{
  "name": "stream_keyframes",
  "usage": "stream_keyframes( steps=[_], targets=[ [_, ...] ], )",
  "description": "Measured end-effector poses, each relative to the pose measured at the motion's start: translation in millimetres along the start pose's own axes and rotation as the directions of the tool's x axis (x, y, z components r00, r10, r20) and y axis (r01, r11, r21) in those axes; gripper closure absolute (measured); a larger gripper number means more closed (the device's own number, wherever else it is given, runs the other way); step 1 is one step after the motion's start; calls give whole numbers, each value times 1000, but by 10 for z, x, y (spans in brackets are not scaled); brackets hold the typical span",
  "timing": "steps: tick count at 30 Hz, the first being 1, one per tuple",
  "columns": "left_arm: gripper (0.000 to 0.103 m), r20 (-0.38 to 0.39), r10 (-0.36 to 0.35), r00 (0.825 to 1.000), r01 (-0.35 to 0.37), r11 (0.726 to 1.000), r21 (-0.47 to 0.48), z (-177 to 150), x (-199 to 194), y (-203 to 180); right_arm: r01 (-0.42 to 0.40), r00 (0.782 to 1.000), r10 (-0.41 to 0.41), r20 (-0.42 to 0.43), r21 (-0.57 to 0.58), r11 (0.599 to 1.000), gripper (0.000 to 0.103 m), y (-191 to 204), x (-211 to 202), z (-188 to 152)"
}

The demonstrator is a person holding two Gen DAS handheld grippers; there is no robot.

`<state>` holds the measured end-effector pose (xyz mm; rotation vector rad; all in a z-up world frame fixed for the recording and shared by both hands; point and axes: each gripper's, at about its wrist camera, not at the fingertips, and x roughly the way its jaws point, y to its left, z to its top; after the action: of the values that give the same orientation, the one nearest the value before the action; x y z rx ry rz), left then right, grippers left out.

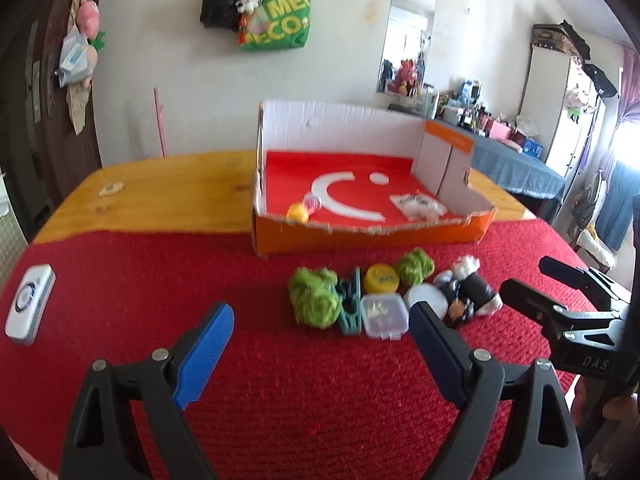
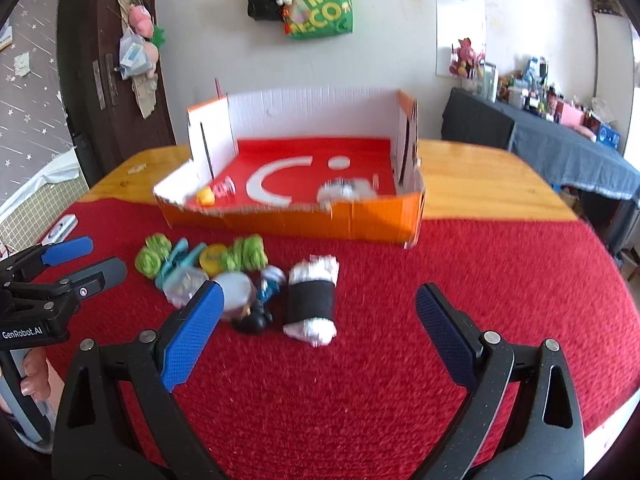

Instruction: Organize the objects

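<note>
Several small objects lie in a cluster on the red knitted mat [image 1: 280, 380], just in front of the orange cardboard box [image 1: 360, 236]. They include a green yarn ball [image 1: 314, 300], a teal clothes peg [image 1: 349, 308], a yellow cap [image 1: 382, 278], a second green yarn ball [image 1: 414, 266], a clear little case [image 1: 384, 316], a dark figurine [image 1: 456, 304] and a white roll with a black band [image 2: 312, 300]. My left gripper [image 1: 322, 312] hangs open, near the yarn ball and case. My right gripper [image 2: 320, 288] is open too, just short of the banded roll. Neither holds anything.
The box has tall white back walls and a torn low front; a yellow toy [image 1: 297, 212] and a clear bag [image 1: 418, 206] lie inside. A white remote-like device [image 1: 28, 304] rests at the mat's left edge. Bare wooden tabletop [image 1: 160, 192] shows behind the mat.
</note>
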<state>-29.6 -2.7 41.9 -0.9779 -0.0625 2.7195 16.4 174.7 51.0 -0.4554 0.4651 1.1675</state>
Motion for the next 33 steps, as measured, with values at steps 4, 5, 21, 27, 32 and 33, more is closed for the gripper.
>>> stream_keyframes(
  steps=[4,5,21,27,32,33],
  targets=[
    [12,-26,2,1000,-1,1000,8,-46,76,-36,17,999,-17,-39,9,1000,5,-21,89,-53],
    [12,-29,8,1000,-7,1000,9,-48,88,-36,27,999,-26,-43,7,1000,5,-22,104,-58],
    [12,-116,51,992,-51,999,6,49,345,184,121,977,-127,-170,-45,992,5,-57,399,8],
    [12,-181,43,982,-37,999,38,96,504,240,129,968,-136,-212,-44,991,5,-96,504,70],
    [12,-157,100,982,-89,993,79,124,508,259,208,950,-204,-236,-7,978,5,-151,525,71],
    [12,-154,110,982,-98,991,86,131,507,278,214,949,-209,-236,-3,977,5,-172,517,70]
  ],
)
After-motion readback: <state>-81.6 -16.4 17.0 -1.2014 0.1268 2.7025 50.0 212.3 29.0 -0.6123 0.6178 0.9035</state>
